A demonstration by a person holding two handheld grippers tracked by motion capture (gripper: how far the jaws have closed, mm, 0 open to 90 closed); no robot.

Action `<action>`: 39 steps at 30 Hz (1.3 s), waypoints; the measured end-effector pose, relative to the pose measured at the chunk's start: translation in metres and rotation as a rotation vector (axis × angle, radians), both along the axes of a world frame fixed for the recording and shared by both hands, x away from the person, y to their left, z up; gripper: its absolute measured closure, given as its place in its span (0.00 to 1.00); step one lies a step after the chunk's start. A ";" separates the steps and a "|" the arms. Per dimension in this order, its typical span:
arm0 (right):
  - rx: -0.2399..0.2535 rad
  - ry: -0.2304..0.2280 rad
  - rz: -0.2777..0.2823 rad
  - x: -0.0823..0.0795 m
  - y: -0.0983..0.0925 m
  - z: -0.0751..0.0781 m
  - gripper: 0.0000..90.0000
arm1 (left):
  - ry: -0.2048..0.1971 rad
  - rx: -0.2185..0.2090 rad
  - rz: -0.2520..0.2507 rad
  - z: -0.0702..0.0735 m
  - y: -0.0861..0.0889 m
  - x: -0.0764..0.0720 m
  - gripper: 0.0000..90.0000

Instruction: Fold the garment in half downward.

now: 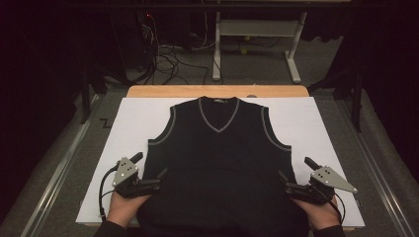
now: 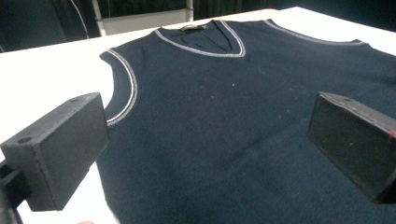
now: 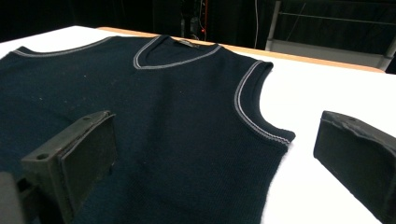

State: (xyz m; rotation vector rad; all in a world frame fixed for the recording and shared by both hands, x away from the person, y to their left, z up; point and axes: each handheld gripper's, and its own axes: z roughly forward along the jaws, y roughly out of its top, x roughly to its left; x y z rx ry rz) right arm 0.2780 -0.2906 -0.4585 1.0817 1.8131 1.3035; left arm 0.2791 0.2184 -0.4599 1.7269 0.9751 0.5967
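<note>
Centrally, a dark navy sleeveless V-neck sweater vest (image 1: 222, 158) is lying flat on the white-covered surface (image 1: 316, 123), its long axis running from the neckline at 12 o'clock to the hem at 6 o'clock, where the hem is reaching the near edge. The left tool (image 1: 150, 183) is sitting at about 8 o'clock, its jaws spread wide and straddling the vest's left side edge below the armhole; in the left gripper view (image 2: 205, 154) one jaw is hanging over white sheet, the other over knit. The right tool (image 1: 291, 186) is mirroring it at 4 o'clock, jaws likewise wide, and the right gripper view (image 3: 210, 158) is showing the side seam passing between them. Each tool is therefore lying equally near its own edge, with the fabric inward of it; whether the jaws are touching the cloth cannot be told. A wooden tabletop edge (image 1: 217, 91) is showing beyond the sheet at 12 o'clock. Farther off, a grey carpeted floor (image 1: 257, 64), tangled cables (image 1: 163, 59) and a white desk frame (image 1: 257, 29) are sitting in a dim room.
</note>
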 end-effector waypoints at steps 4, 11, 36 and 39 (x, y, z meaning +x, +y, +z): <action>0.004 0.001 -0.001 0.000 -0.001 0.000 0.00 | 0.013 0.002 -0.011 -0.001 -0.001 0.001 0.00; 0.000 -0.017 -0.005 -0.004 -0.002 0.003 0.00 | 0.005 0.006 -0.025 -0.001 0.001 0.001 0.00; -0.060 0.023 -0.032 0.010 0.013 0.007 0.00 | 0.059 -0.028 -0.007 0.000 0.009 0.007 0.00; -0.077 0.036 -0.034 0.013 0.016 0.006 0.00 | 0.079 -0.032 0.006 -0.001 0.013 0.010 0.00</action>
